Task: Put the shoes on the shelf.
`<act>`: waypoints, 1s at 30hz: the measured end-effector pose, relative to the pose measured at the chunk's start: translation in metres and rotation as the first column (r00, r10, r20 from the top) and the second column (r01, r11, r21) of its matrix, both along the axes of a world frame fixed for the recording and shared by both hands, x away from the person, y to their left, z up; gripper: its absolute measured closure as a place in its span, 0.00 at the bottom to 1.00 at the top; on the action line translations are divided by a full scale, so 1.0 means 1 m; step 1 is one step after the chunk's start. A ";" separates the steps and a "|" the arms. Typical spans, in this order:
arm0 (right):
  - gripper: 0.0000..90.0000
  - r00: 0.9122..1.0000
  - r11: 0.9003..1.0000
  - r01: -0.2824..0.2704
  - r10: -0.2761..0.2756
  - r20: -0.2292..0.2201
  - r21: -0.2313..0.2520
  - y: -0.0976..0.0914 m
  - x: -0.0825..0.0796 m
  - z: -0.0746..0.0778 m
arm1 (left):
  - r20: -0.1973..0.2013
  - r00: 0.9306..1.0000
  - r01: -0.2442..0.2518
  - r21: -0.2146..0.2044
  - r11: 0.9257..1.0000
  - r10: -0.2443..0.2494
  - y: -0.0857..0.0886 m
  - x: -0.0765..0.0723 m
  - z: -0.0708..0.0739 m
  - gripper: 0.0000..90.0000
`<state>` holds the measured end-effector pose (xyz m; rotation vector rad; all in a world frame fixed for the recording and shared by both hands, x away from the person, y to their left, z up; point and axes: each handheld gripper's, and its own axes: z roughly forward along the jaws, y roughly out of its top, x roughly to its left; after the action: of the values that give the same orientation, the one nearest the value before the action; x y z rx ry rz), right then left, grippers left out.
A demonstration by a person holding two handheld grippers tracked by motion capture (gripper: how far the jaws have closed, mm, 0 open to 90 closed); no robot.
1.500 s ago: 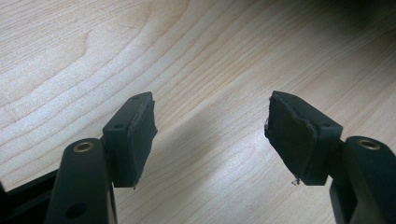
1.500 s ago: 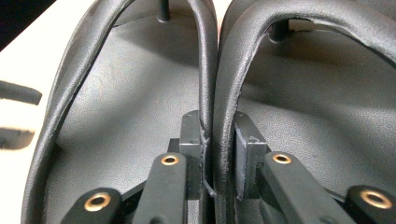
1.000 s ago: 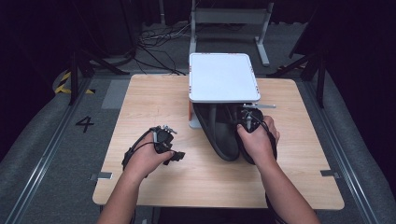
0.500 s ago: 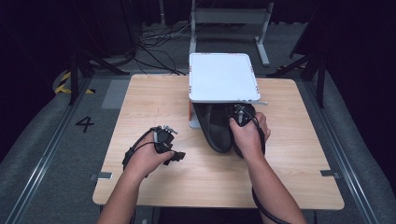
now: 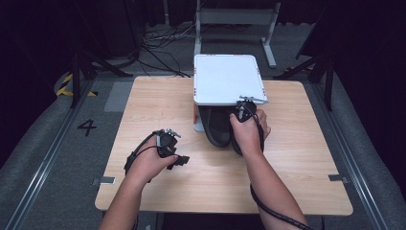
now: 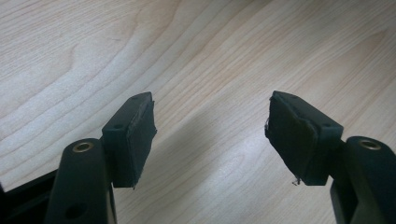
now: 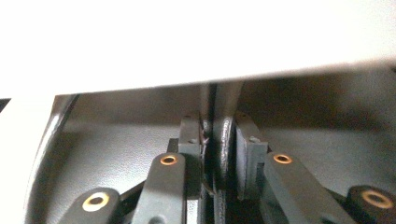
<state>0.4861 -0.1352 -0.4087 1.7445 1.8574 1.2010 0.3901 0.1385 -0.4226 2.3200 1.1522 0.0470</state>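
Observation:
A pair of black shoes (image 5: 218,130) lies on the wooden table (image 5: 143,100), its front end under a white raised shelf (image 5: 227,79). My right gripper (image 5: 244,112) is at the shelf's near edge, shut on the shoes. In the right gripper view the jaws (image 7: 217,126) pinch two dark shoe rims (image 7: 223,135) together, with the shelf's white edge (image 7: 187,42) just above. My left gripper (image 5: 178,160) rests low over the table at the left. In the left gripper view it stands open (image 6: 210,135) with bare wood between its pads.
The shelf stands on legs at the table's far middle; an orange-edged leg (image 5: 196,117) is left of the shoes. Cables and metal stands (image 5: 234,19) lie on the floor beyond. A floor mark "4" (image 5: 87,127) is at the left.
My right hand has moved away from me and a little left, sliding the shoes farther under the white shelf. The left hand has stayed put.

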 end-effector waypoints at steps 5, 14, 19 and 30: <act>0.58 0.994 0.999 -0.050 0.051 0.102 -0.016 0.001 0.006 -0.011 | 0.001 1.000 0.000 0.001 1.000 0.000 0.000 0.000 0.000 0.37; 0.47 0.980 0.995 -0.097 0.100 0.172 -0.029 -0.012 -0.006 -0.011 | 0.001 1.000 0.012 0.005 1.000 -0.012 -0.005 0.001 0.000 0.37; 0.46 0.972 0.990 -0.134 0.139 0.188 -0.039 -0.020 -0.017 -0.001 | 0.004 1.000 0.019 0.010 1.000 -0.019 -0.009 0.003 0.001 0.37; 0.46 0.956 0.960 -0.249 0.265 0.124 -0.127 -0.050 -0.060 0.003 | 0.012 0.998 0.060 0.014 0.998 -0.061 -0.025 0.008 -0.002 0.37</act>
<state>0.4262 -0.1850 -0.4061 1.3547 2.0696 1.2504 0.3979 0.1137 -0.4242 2.3620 1.0781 0.0470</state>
